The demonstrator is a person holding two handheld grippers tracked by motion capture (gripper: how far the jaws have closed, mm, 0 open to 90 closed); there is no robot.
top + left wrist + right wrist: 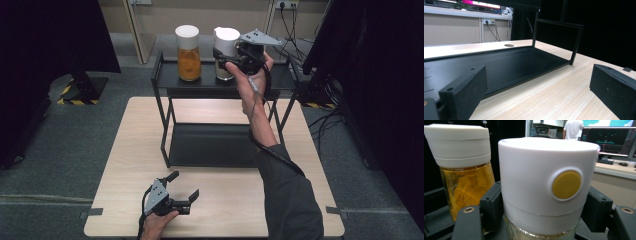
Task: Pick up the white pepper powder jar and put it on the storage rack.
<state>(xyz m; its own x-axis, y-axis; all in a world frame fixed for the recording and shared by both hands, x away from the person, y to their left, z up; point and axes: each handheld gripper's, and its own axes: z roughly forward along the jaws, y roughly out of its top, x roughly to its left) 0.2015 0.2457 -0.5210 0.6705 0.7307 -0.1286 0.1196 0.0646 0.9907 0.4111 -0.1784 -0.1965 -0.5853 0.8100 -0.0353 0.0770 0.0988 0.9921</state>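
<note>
High view: black two-tier rack (165,125) on the pale wooden surface (130,165), top shelf toward twelve o'clock, lower tray near centre and bare. On the top shelf, two upright white-lidded jars side by side: amber-filled jar (188,52) at about eleven o'clock, pale-filled jar (225,52) just to its three o'clock side, a narrow gap between them. Right gripper (226,56) reached out over the rack, jaws set either side of the pale-filled jar just under its lid. Long axis of that jar vertical; right hand by far the nearer one. Left gripper (183,186) down at seven o'clock near the front edge of the surface, jaws spread wide on nothing, well apart from both jars. Open wood around it on all sides.

Left gripper view: spread jaws at the lower corners, nothing between. Beyond them, the front lip of the rack's lower tray (506,65), flat and unoccupied, a thin upright post at two o'clock.

Right gripper view: white lid (546,182) with a round yellow button facing the camera, dead centre between the jaws, pads pressed to the lid's lower part at nine and three o'clock, so pinching the pale-filled jar as far as can be judged. Amber-filled jar close at ten o'clock, hardly any room on that side; a lift straight up looks the safest exit.
</note>
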